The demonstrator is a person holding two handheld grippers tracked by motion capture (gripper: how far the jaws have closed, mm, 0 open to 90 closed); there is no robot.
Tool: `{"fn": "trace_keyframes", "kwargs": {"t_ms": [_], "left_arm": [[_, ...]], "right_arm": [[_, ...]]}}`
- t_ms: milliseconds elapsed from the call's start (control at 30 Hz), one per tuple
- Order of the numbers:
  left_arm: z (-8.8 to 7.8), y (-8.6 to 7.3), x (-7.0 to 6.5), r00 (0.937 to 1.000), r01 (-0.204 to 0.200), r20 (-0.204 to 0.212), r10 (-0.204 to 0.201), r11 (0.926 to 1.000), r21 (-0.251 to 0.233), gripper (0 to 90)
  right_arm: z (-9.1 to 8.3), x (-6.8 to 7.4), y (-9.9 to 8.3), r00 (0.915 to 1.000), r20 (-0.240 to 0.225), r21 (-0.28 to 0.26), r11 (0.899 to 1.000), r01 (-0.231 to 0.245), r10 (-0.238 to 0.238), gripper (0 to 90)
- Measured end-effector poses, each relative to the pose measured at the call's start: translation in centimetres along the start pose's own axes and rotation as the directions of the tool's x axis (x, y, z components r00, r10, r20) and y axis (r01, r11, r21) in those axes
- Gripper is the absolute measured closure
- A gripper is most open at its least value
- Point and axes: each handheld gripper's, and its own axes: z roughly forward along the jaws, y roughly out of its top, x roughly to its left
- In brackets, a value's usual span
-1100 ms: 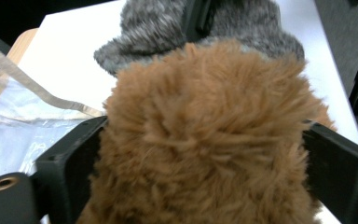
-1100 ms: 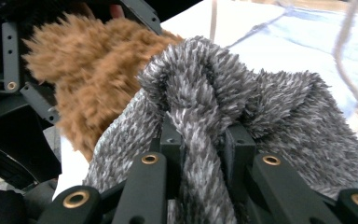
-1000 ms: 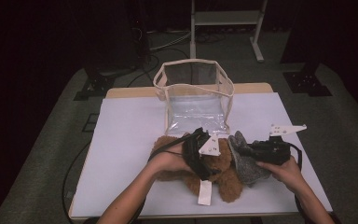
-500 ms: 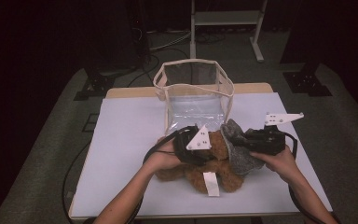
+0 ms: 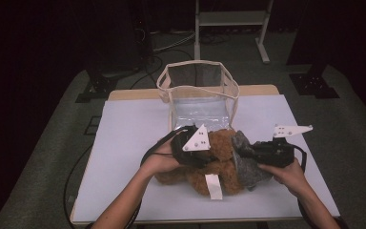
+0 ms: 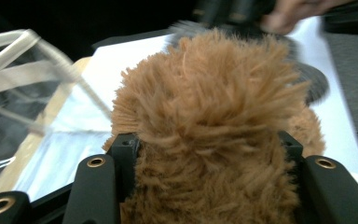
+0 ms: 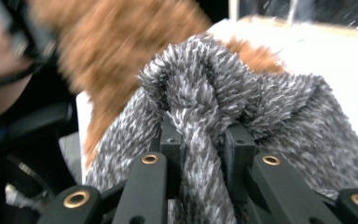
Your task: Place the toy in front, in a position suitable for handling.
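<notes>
on the white table (image 5: 124, 143), seen from the high view, the person's left hand (image 5: 159, 161) came in from six o'clock and held the left gripper (image 5: 205, 155) against the brown plush toy (image 5: 219, 148), its grey three-cornered plate (image 5: 196, 139) tilted over the fur. in the left gripper view that gripper (image 6: 205, 154) was clamped on a thick tuft of the brown plush toy (image 6: 209, 121) — the jaws pressed into the fur on both sides, the pile bulging out above them. the clear bag (image 5: 198, 93) with cream trim stood open at twelve o'clock from the toy, just beside it and upright; its clear wall and cream straps (image 6: 23, 74) showed at nine o'clock in the left gripper view. a white label (image 5: 214, 186) hung from the toy at its six o'clock edge and lay on the table. at three o'clock from the brown fur, touching it, sat the toy's grey knitted part (image 5: 245, 160). the right gripper (image 5: 248, 155) reached that grey part from three o'clock, carried by the right hand (image 5: 288, 174), its own plate (image 5: 293, 130) level above it. in the right gripper view the right gripper (image 7: 200, 135) was closed on a bunched fold of the grey knitted part (image 7: 205, 93) — the fabric pinched between the jaws and spilling out around them, with the brown fur (image 7: 112, 42) blurred behind at eleven o'clock.
</notes>
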Motion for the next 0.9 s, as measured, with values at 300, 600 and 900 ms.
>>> {"fn": "trace_keyframes", "kwargs": {"t_ms": [300,600,900], "left_arm": [[-0.7,0.2,0.4,0.9996,-0.003,-0.028,0.003,1.0000,0.009,44.0],[-0.9,0.6,0.2,0.9999,0.014,-0.002,-0.014,0.9998,-0.016,44.0],[-0.8,0.5,0.7,0.9995,0.027,-0.015,-0.027,0.9996,0.003,43.8]], "right_arm": [[0.2,0.9,-1.2,0.9998,-0.014,0.052,0.999,0.017,-0.016,73.3],[-0.3,-1.0,0.6,0.9991,0.037,-0.022,1.000,-0.021,0.022,73.4],[-1.0,-0.1,-2.0,0.9993,0.034,0.072,0.997,-0.020,0.017,73.2]]}}
